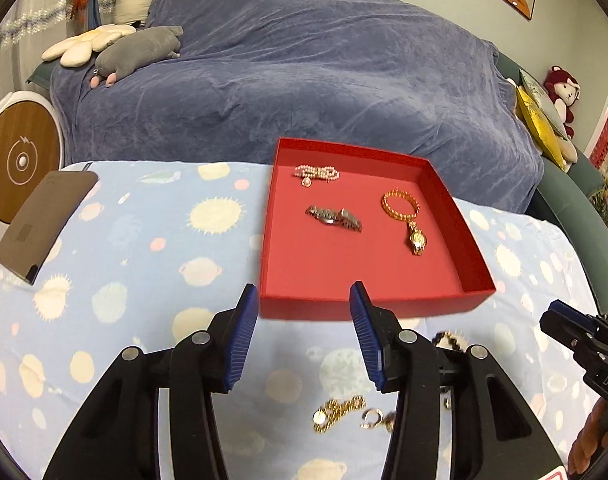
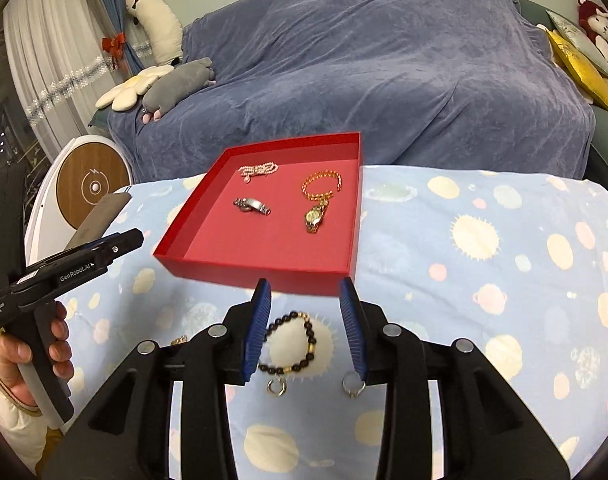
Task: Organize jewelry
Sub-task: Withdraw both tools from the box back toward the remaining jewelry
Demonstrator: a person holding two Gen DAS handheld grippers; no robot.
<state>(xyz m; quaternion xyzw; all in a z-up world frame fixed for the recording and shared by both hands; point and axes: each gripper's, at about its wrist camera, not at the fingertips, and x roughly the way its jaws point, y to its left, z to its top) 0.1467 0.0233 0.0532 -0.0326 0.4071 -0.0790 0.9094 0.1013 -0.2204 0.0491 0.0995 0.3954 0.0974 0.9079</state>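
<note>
Both empty: right gripper (image 2: 305,292) fingers part-open with black bead bracelet (image 2: 291,342) on bench between them, left gripper (image 1: 304,300) wider; bracelet's light, floppy, probably slippery, so pinch across the strand, not a bead.

The left gripper (image 1: 304,292) is hovering with its blue pads parted and nothing between them, its tips just short of the near wall of the red tray (image 1: 444,196). The right gripper (image 2: 306,288) is hanging likewise, jaws apart and empty, tips just before that same near wall. Left of the tray, the person's left hand (image 2: 32,352) is wrapping its fingers around the left gripper's handle.
</note>
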